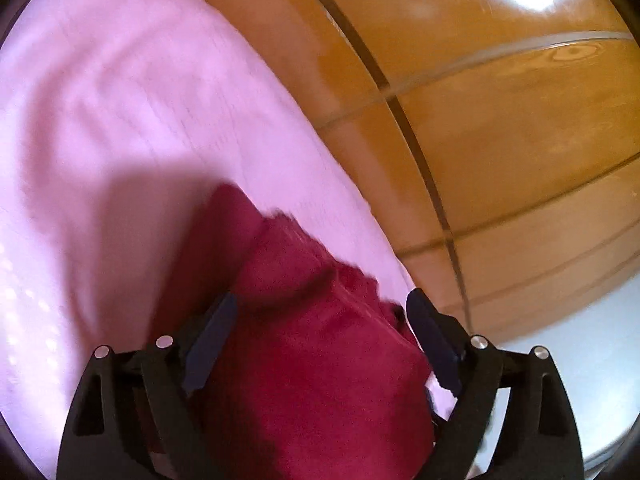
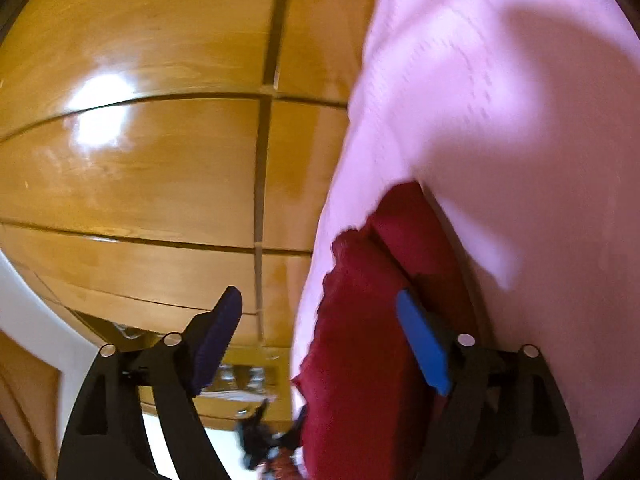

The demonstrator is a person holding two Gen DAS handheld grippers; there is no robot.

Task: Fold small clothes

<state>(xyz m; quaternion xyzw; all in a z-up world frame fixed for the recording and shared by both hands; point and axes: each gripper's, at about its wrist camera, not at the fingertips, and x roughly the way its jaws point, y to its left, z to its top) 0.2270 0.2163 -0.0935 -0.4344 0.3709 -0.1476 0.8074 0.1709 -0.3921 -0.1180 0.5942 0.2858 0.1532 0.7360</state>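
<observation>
On pink sheet [image 1: 120,100]: 1 red garment [image 1: 320,360], 2 grippers, both wide apart

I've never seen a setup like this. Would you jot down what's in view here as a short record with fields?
garment: dark red cloth, folded in layers, lying on the pink sheet
surface: pink sheet, wrinkled, partly shadowed
backdrop: glossy wooden panels with a bright glare spot
left gripper: jaws wide apart, the red cloth between them, pads not pressing it
right gripper: jaws wide apart, the red cloth's edge between them, not clamped
image quality: somewhat blurred
</observation>
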